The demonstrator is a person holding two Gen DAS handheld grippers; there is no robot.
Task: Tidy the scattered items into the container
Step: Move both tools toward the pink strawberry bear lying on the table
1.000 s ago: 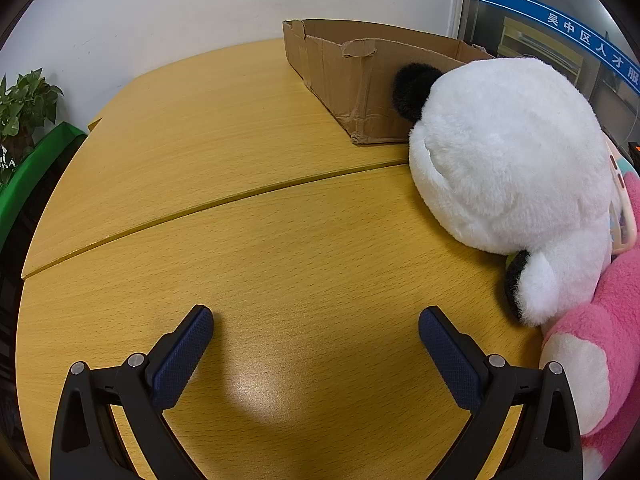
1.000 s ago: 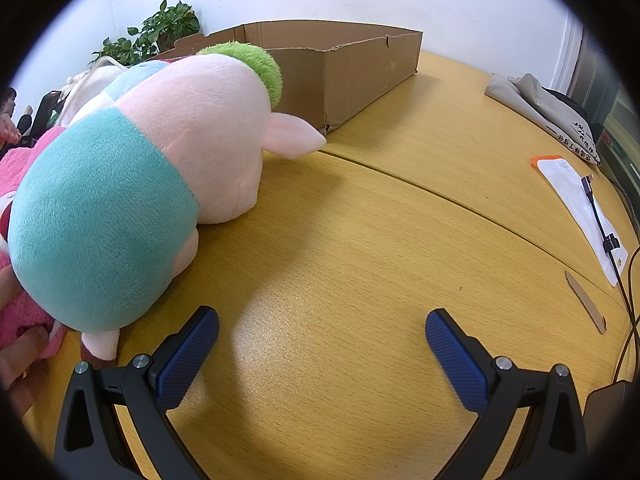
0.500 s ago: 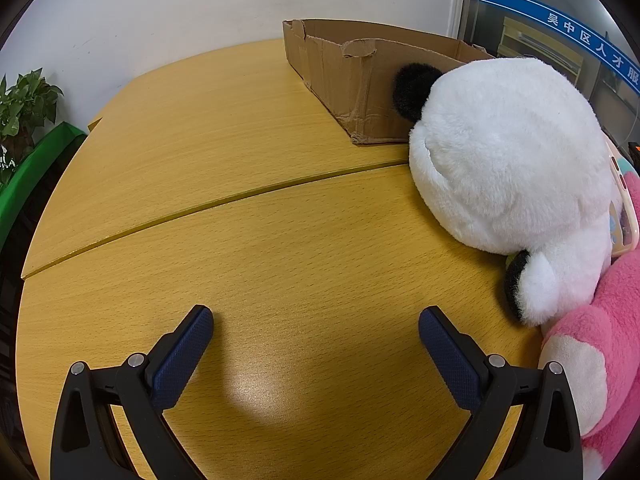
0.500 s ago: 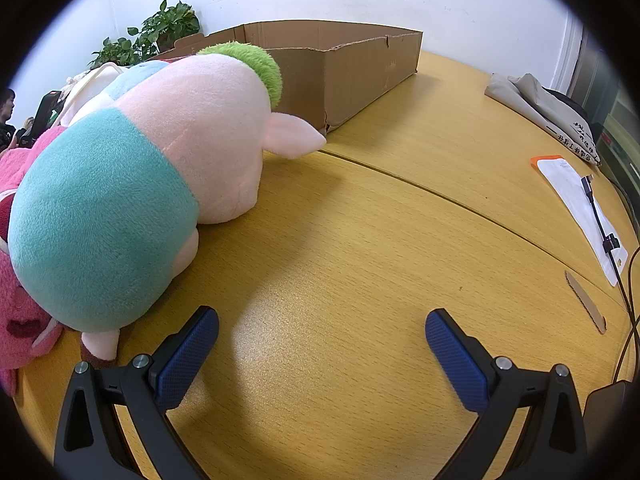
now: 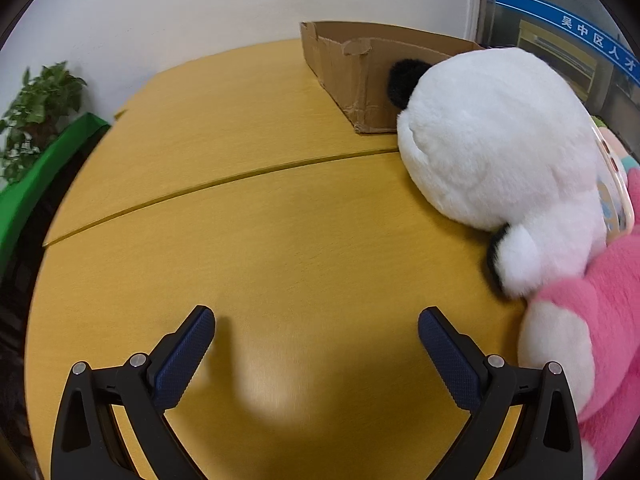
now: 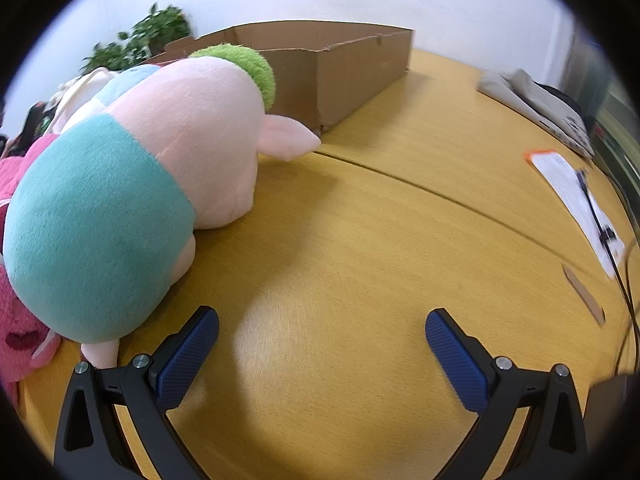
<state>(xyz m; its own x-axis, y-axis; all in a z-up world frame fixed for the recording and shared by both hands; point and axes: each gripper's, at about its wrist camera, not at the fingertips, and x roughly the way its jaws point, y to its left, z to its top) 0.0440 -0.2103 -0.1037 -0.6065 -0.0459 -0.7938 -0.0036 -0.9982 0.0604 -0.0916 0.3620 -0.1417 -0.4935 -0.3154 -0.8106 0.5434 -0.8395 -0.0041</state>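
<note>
A white panda plush [image 5: 496,148] with black ears lies on the wooden table [image 5: 224,240], touching the near corner of a cardboard box [image 5: 356,64]. A pink plush [image 5: 592,320] presses against it at the right edge. My left gripper [image 5: 316,320] is open over bare wood, left of both toys. In the right wrist view a pale pink plush with teal shorts and a green tuft [image 6: 152,172] lies in front of the same box [image 6: 340,64], and the pink plush [image 6: 16,320] shows at the far left. My right gripper [image 6: 322,320] is open, empty, just right of the teal end.
A potted plant [image 5: 36,108] and a green panel stand past the table's left edge. At the table's right side lie a folded grey cloth [image 6: 536,104], a white sheet with an orange corner [image 6: 576,196], a black cable [image 6: 624,268] and a cardboard strip [image 6: 584,296].
Both views have shifted slightly, with some motion blur now. The hand seen at the lower left of the right wrist view a second ago is gone. The toys have not moved.
</note>
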